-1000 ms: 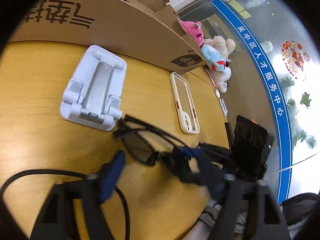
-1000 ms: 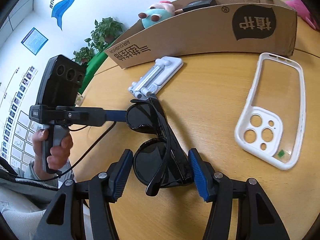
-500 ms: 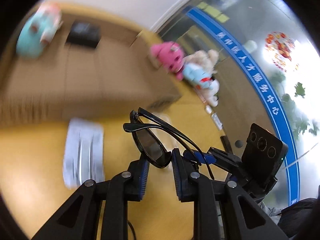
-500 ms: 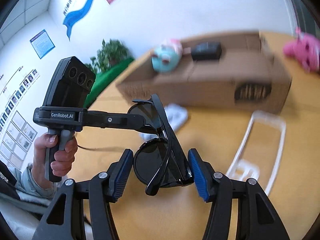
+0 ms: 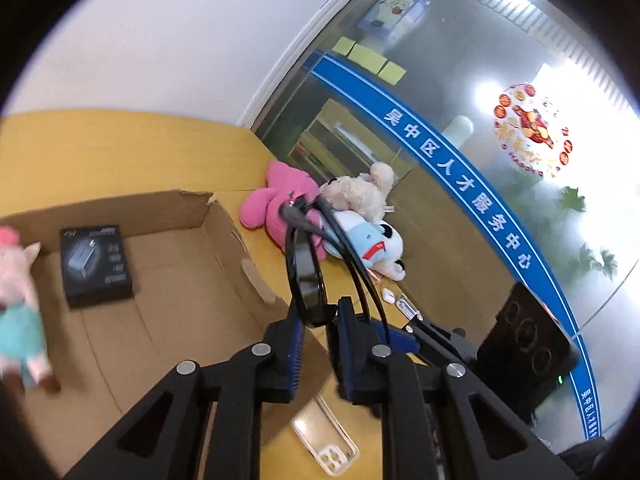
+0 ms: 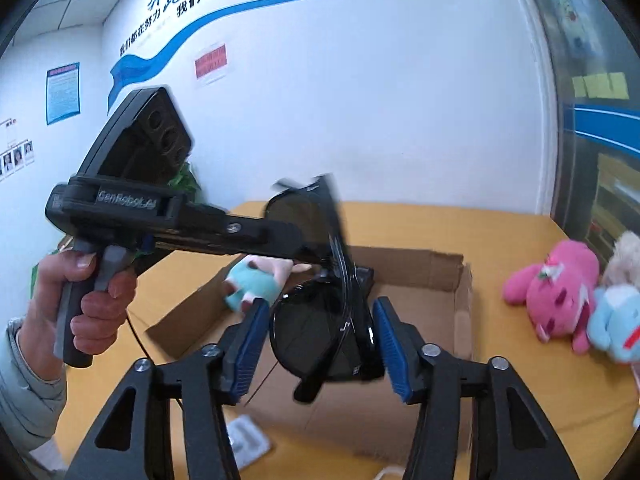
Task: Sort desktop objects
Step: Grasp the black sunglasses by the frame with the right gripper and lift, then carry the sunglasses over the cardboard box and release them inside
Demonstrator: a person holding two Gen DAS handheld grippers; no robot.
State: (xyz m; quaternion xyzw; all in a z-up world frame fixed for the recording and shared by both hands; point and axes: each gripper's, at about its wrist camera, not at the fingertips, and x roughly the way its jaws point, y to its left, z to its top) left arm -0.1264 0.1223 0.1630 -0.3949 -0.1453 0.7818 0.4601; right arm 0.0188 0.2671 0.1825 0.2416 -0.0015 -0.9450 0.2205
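Black sunglasses [image 5: 306, 268] are held in the air over the near wall of an open cardboard box [image 5: 168, 304]. My left gripper [image 5: 318, 322] is shut on one lens. My right gripper [image 6: 318, 332] is closed on the other lens of the sunglasses [image 6: 320, 328], its blue pads touching both sides. The left gripper's body [image 6: 180, 224] crosses the right wrist view, held by a hand. The box [image 6: 400, 412] lies below the sunglasses.
In the box lie a black packaged item [image 5: 96, 266] and a pink and teal plush pig [image 5: 18, 308]. Pink [image 5: 280, 204], cream [image 5: 360, 192] and blue-white [image 5: 368, 248] plush toys sit right of the box. A white phone case [image 5: 328, 436] and a white stand [image 6: 248, 440] lie on the yellow table.
Both grippers have lifted the sunglasses off the table and carried them up over the cardboard box. The left gripper closed on one lens during the lift.
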